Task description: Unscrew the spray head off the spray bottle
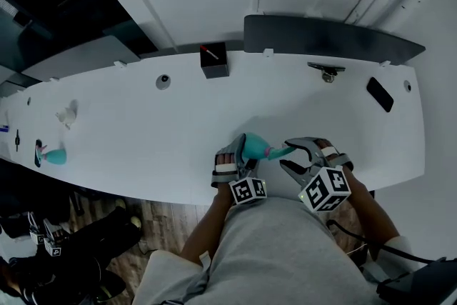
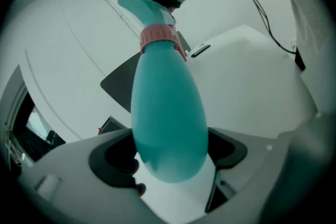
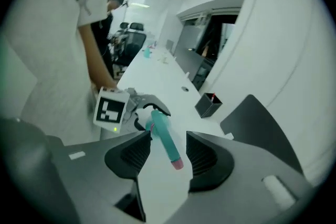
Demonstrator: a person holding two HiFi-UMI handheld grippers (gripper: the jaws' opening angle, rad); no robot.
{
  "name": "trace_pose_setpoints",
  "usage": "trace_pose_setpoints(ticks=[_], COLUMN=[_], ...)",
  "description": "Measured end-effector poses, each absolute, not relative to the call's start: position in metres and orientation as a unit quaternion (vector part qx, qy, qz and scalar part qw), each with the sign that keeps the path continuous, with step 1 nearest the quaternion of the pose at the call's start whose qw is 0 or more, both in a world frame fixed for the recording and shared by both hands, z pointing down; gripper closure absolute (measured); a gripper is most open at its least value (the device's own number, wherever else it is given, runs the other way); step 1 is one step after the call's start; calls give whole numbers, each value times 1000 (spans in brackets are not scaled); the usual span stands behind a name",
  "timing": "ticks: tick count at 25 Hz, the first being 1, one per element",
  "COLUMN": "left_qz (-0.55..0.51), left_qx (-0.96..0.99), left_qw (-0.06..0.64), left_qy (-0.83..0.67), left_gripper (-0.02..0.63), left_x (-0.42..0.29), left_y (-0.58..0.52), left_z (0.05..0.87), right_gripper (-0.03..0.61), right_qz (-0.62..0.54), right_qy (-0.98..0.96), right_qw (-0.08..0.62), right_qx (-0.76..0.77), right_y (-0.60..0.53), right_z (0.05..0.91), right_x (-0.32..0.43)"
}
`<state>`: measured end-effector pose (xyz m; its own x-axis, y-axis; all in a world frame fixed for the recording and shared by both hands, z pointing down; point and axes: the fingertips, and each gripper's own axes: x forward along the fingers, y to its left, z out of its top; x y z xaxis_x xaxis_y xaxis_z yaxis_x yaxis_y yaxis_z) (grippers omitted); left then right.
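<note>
bottle: teal bottle (image 2: 168,113) held off the tabletop (image 1: 143,132), at its 6 o'clock edge in head view, lying near level, neck toward 3 o'clock
left gripper: left gripper (image 2: 170,155) is clamped wide on the bottle's fat base, a pad against each side
right gripper: right gripper (image 3: 168,153) has its jaws partly apart; the head's thin teal stem runs between them and neither pad presses on it
head: spray head (image 2: 137,5) looks seated; pink collar (image 2: 157,35) sits tight on the neck
step: my read is a re-grip between turns, thread not yet free
risk 1: closing on the thin stem instead of the collar. The stem would flex or slip and the thread wouldn't turn
risk 2: the base is round and smooth, so the bottle could spin in the left gripper under torque
risk 3: near-level neck; if there's liquid inside (can't tell, opaque) it spills once the head comes off
risk 4: all this hangs at the tabletop's edge, so a dropped head likely hits the floor
</note>
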<state>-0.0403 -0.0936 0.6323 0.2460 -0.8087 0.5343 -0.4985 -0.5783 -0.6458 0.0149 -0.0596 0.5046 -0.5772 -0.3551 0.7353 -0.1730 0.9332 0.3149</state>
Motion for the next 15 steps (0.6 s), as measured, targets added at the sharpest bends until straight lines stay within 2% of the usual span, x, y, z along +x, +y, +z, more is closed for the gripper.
trace_pose_setpoints(ticks=[3, 6, 8, 11, 15], left_qz=[-448, -452, -447, -443, -449], left_qx=[-745, -711, -691, -673, -661], left_qw=[191, 228, 256, 292, 338], left_qy=[456, 488, 508, 515, 497], left_gripper=[209, 209, 209, 209, 209], left_x=[-53, -64, -69, -67, -57], left_y=[-104, -117, -124, -126, -121], left_z=[627, 615, 602, 588, 582], right_gripper=[369, 379, 338, 329, 340], right_qz=[110, 488, 663, 743, 752], right_qy=[-911, -829, -714, -622, -587], right_qw=[319, 124, 25, -14, -30], right_qx=[239, 243, 224, 247, 298], right_y=[-62, -50, -46, -48, -63], right_z=[476, 464, 474, 499, 517], right_x=[23, 24, 20, 16, 13])
